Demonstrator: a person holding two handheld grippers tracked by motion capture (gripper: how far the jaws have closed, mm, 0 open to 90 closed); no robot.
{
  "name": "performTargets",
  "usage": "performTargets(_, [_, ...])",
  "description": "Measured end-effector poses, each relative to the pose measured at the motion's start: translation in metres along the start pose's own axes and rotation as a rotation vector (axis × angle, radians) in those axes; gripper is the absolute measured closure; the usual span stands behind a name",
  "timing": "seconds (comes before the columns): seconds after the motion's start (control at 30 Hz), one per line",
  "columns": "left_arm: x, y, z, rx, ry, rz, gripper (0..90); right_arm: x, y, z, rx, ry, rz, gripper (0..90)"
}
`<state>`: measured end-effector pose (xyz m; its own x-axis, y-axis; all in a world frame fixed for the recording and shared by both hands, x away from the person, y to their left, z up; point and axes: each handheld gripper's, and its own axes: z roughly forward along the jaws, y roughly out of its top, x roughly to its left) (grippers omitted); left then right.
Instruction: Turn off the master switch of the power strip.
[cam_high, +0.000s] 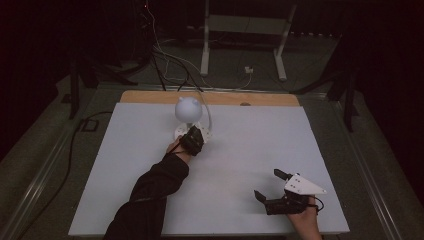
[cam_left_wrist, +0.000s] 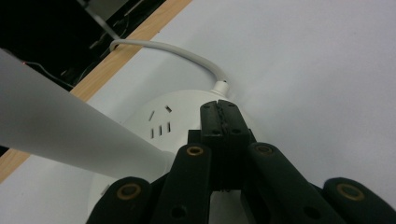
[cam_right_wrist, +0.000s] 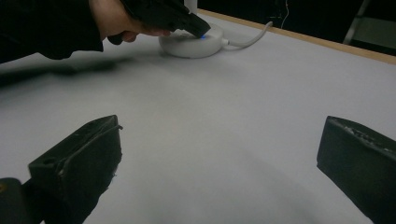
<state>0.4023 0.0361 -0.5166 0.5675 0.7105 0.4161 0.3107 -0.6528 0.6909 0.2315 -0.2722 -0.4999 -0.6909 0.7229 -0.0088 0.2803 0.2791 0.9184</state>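
Observation:
A white desk lamp with a round head (cam_high: 187, 110) stands on its round base (cam_high: 179, 133) at the back middle of the white table (cam_high: 250, 145). My left gripper (cam_high: 195, 133) is shut with its tips down on the top of that base (cam_left_wrist: 163, 114), near the cable socket. The lamp's stem (cam_left_wrist: 60, 130) slants past on the left. A small blue light glows at the left gripper's tip (cam_right_wrist: 200, 31) on the base (cam_right_wrist: 187, 46). My right gripper (cam_high: 270, 185) is open near the front right with nothing between its jaws (cam_right_wrist: 219, 158).
The lamp's white cable (cam_left_wrist: 187, 53) runs from the base over the table's wooden back edge (cam_high: 150, 96). A dark sleeve (cam_high: 150, 195) crosses the front left of the table. Cables and a stand's legs (cam_high: 242, 45) lie on the floor behind.

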Motion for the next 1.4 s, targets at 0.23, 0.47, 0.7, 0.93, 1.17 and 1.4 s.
performTargets(0.23, [0.007, 0.002, 0.001, 0.016, -0.053, 0.003, 90.0, 0.001, 0.0, 0.0, 0.0, 0.001, -0.001, 0.0])
performTargets(0.47, [0.006, 0.008, 0.002, 0.065, -0.052, 0.057, 90.0, 0.001, 0.0, 0.0, 0.001, 0.003, -0.002, 0.0])
performTargets(0.7, [0.003, 0.009, 0.002, 0.063, -0.026, 0.062, 90.0, 0.0, 0.0, 0.0, 0.004, 0.004, 0.004, 0.0])
performTargets(0.93, [0.006, 0.015, -0.008, 0.023, -0.064, 0.024, 90.0, -0.001, -0.001, 0.0, 0.003, 0.0, 0.007, 0.0])
performTargets(1.17, [0.008, 0.017, -0.021, 0.008, -0.1, -0.002, 90.0, -0.001, 0.0, 0.0, -0.001, 0.0, 0.008, 0.0])
performTargets(1.4, [0.012, 0.021, -0.04, -0.005, -0.164, -0.049, 90.0, -0.001, 0.0, 0.0, -0.005, -0.002, 0.011, 0.0])
